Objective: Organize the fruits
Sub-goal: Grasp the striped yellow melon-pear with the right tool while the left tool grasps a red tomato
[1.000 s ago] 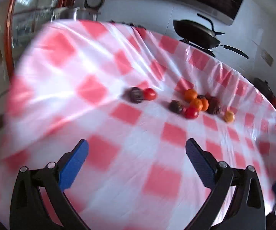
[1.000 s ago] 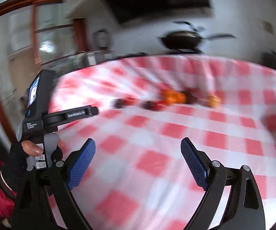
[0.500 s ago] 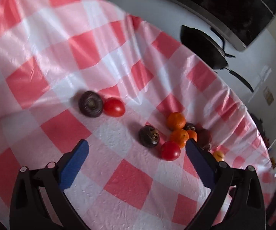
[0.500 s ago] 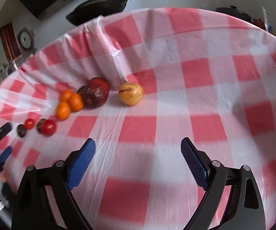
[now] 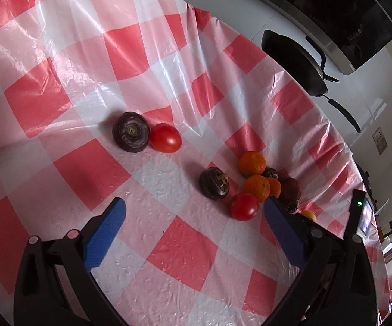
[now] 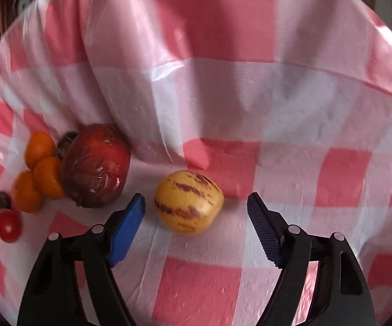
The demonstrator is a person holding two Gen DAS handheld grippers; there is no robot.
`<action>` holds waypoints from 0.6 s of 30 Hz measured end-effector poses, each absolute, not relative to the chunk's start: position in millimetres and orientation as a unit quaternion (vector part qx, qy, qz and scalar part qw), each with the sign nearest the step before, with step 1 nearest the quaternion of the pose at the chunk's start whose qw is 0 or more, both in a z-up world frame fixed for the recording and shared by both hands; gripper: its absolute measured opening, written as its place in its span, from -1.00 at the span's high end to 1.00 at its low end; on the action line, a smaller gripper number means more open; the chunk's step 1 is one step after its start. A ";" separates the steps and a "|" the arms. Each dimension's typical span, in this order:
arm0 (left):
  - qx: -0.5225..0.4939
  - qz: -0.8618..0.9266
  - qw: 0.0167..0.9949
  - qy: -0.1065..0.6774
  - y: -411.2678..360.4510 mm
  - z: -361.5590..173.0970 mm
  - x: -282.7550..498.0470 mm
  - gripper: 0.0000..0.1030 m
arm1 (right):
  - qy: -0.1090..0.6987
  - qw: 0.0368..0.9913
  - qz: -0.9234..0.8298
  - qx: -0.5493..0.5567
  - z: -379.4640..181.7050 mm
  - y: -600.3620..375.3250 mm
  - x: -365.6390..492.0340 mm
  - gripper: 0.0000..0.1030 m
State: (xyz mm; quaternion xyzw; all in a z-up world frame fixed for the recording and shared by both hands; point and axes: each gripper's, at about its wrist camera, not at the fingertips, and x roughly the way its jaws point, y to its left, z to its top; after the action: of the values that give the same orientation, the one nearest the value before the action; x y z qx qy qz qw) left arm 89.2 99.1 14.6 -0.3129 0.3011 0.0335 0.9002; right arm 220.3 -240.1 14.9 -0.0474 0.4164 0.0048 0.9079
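Observation:
In the right wrist view a yellow melon with purple streaks (image 6: 188,201) lies on the red-and-white checked cloth (image 6: 223,95), just ahead of my open right gripper (image 6: 196,206) and between its pads without touching. A large dark red fruit (image 6: 96,165) and three oranges (image 6: 39,179) lie to its left. In the left wrist view my open, empty left gripper (image 5: 193,212) hovers above the cloth (image 5: 87,54). Ahead of it lie a dark mangosteen (image 5: 214,183), a red tomato (image 5: 243,206), oranges (image 5: 252,163), and farther left another mangosteen (image 5: 130,131) touching a tomato (image 5: 166,138).
A black wok (image 5: 294,62) stands beyond the table's far edge against a white wall. The right gripper's handle and screen (image 5: 359,217) show at the right of the left wrist view. The cloth is wrinkled and folds upward behind the fruit.
Both grippers have moved forward and down toward the fruit. The right gripper has closed in on the yellow melon, which now sits between its pads. Both stay open.

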 end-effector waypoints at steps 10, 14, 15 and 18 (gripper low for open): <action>-0.299 0.025 0.897 0.324 93.8 12.1 93.6 -0.97 | 0.393 0.915 0.059 0.069 23.4 -250.6 174.8 0.13; -0.263 0.006 0.898 0.353 82.0 11.1 100.5 -0.97 | 0.367 0.910 0.094 0.166 22.0 -245.7 145.1 0.13; -0.254 0.001 0.898 0.360 79.1 10.8 102.0 -0.97 | 0.362 0.909 0.098 0.180 19.6 -242.7 141.4 0.13; -0.221 -0.006 0.901 0.373 68.5 11.5 104.0 -0.97 | 0.348 0.911 0.102 0.195 19.3 -238.4 139.4 0.12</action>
State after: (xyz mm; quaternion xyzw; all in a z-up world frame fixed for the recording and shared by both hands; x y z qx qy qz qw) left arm 104.0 68.5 11.5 -0.2205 0.3732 -0.0061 0.9011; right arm 139.4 -238.4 19.3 0.1952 0.3481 0.1019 0.9112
